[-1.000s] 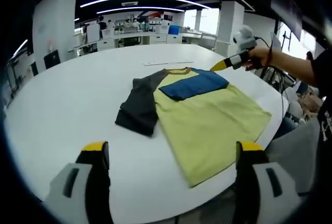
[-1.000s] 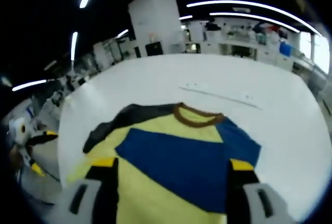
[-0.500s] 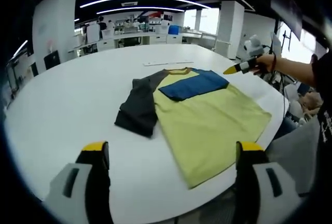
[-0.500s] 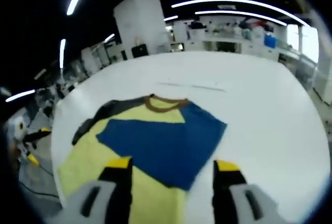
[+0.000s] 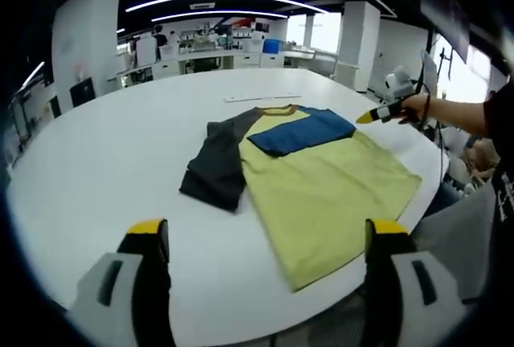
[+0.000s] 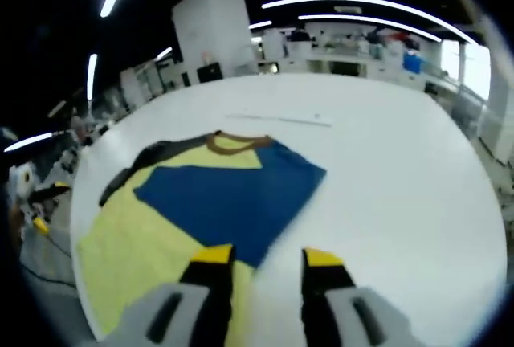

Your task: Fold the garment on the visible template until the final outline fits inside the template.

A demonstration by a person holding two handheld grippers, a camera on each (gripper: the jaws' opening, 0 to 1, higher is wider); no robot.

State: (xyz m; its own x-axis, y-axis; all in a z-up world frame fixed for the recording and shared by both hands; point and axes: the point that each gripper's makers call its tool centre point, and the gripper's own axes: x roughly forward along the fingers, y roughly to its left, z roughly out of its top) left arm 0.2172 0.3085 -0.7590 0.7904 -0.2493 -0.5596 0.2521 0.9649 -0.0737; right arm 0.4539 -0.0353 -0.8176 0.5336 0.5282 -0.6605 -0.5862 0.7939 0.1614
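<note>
The left gripper (image 5: 261, 238) hovers wide open, holding nothing, above a white table (image 5: 96, 162). A yellow, blue and grey garment (image 5: 309, 174) lies there. The right gripper (image 6: 261, 257), jaws narrowly parted, grips nothing.

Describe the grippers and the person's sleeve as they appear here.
The left gripper and the right gripper each have two black jaws with yellow tips on pale grey bodies with dark slots. In the left gripper view, the right gripper has a yellow tip, a white round-topped body and a thin dark cable. The person's sleeve is black.
</note>
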